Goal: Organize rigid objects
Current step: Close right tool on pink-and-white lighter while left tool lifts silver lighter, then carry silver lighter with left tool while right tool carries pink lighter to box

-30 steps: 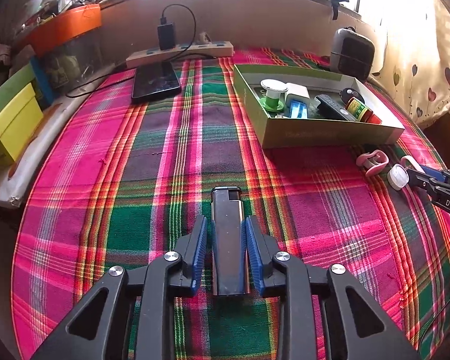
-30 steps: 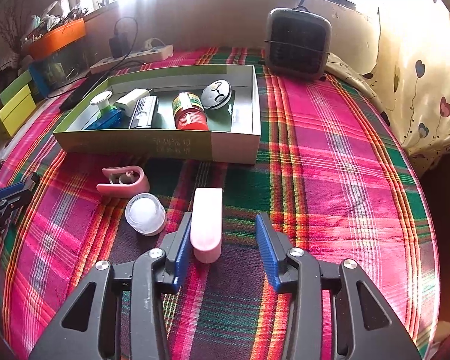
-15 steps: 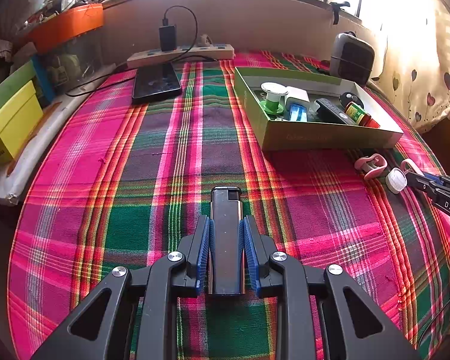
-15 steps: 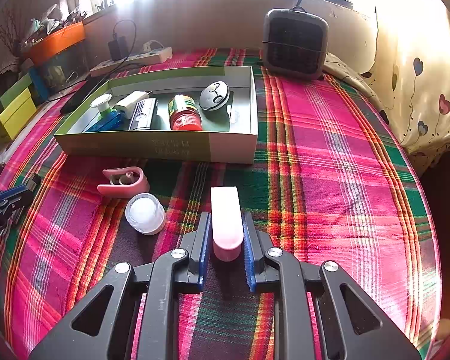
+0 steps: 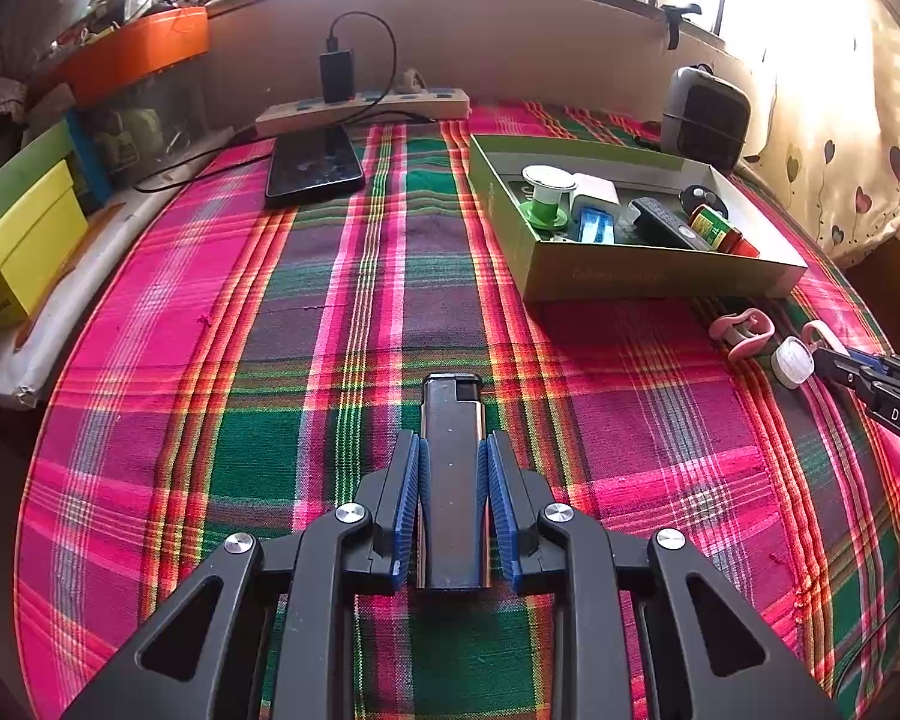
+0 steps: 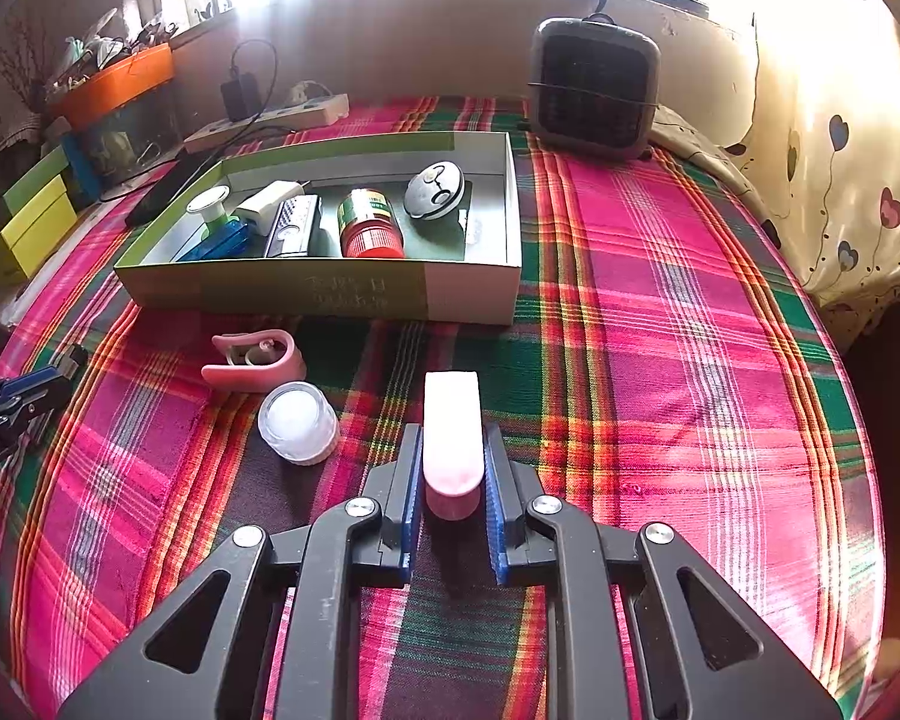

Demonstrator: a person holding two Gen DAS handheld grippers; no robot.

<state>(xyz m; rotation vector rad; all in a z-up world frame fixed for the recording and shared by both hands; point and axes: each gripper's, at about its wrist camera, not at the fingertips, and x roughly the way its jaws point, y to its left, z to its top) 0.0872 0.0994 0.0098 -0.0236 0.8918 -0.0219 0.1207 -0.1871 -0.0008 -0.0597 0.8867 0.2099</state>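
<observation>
My left gripper (image 5: 452,450) is shut on a black lighter (image 5: 452,456) that lies lengthwise between its blue pads on the plaid cloth. My right gripper (image 6: 452,450) is shut on a pink and white oblong case (image 6: 452,438), its pads pressing both long sides. A shallow green box (image 6: 330,291) behind it holds a red-capped jar (image 6: 369,225), a round grey item (image 6: 435,189), a remote, a white plug and a green spool. A pink clip (image 6: 255,360) and a clear round cap (image 6: 298,423) lie in front of the box, left of the right gripper.
A small dark heater (image 6: 594,96) stands at the back right. A phone (image 5: 312,165) on a charger cable and a power strip (image 5: 363,108) lie at the back. Yellow and green boxes (image 5: 21,240) and an orange bin (image 5: 135,51) line the left edge.
The right gripper's jaws closed from wide apart onto the pink and white case, which shifted to the centre between the pads. The left gripper kept its grip on the lighter.
</observation>
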